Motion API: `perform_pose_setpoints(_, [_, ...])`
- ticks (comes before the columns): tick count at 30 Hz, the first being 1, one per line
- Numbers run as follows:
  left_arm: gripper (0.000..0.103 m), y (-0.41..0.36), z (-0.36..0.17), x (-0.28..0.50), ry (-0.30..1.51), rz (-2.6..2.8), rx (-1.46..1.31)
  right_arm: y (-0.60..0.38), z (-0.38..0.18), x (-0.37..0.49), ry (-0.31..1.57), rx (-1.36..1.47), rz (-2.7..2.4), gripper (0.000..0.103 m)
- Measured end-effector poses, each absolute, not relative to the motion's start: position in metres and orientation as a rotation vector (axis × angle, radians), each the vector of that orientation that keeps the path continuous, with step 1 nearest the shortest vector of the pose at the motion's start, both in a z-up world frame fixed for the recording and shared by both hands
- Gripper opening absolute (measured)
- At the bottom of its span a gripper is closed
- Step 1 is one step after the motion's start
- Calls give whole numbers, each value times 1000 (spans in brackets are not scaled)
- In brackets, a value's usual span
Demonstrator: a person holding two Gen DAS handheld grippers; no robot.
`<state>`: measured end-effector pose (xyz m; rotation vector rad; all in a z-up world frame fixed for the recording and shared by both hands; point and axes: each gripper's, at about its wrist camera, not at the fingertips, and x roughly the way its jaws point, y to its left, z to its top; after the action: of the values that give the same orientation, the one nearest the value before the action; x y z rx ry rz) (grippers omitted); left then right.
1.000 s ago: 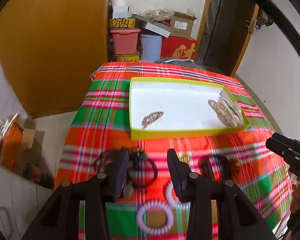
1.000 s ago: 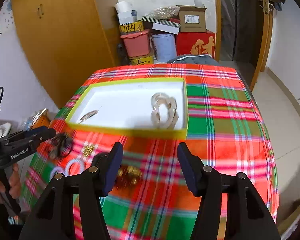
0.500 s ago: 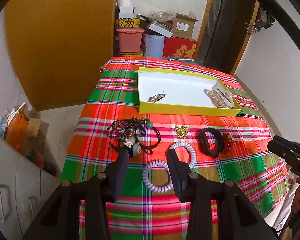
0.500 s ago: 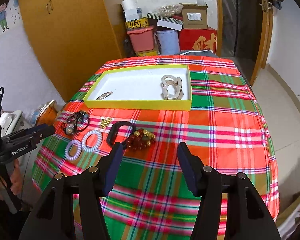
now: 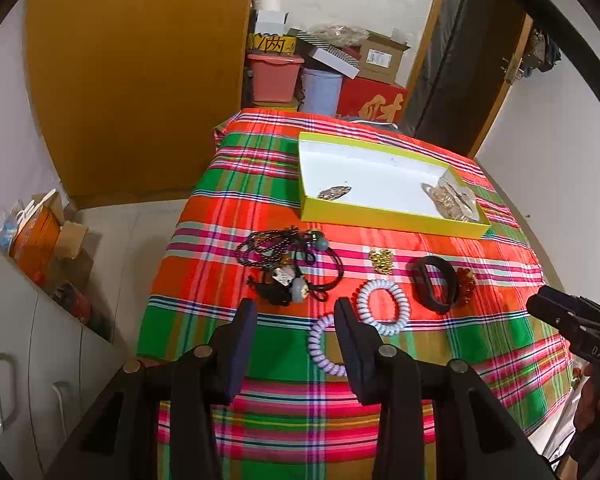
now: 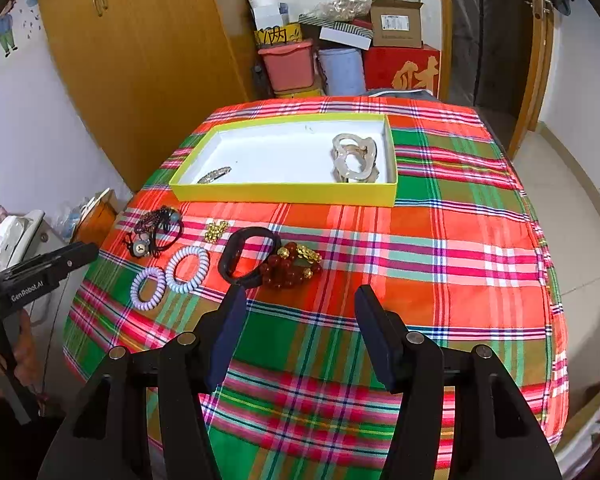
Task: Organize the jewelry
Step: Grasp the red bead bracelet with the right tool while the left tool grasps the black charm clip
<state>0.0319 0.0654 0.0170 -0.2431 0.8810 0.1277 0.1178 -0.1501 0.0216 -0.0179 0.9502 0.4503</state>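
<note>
A yellow-rimmed white box (image 6: 284,191) sits at the far middle of the plaid-covered table; it holds a clear chain bracelet (image 6: 354,156) and a small brooch (image 6: 214,174). In front of it lie a black bead necklace tangle (image 6: 154,230), gold beads (image 6: 216,231), two spiral hair ties (image 6: 187,263) (image 6: 148,288), a black band (image 6: 246,256) and a red bead bracelet (image 6: 292,266). My left gripper (image 5: 295,316) is open and empty above the near left edge, by the purple hair tie (image 5: 324,344). My right gripper (image 6: 300,308) is open and empty, short of the red beads.
The plaid cloth (image 6: 440,264) drops off on all sides. A wooden wardrobe (image 6: 140,60) stands at the far left, stacked boxes and tubs (image 6: 340,52) behind the table, a doorway (image 6: 496,40) at the far right. Low cabinets (image 5: 28,340) stand left of the table.
Both grippers have drawn back and up from the table, so the whole row of jewelry shows in front of them. Both stay open and empty.
</note>
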Motion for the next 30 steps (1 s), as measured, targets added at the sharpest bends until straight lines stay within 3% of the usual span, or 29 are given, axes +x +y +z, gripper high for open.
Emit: perform_pose_setpoints(30, [43, 75, -36, 79, 982, 82, -349, -111, -40, 165, 1031, -162, 449, 57])
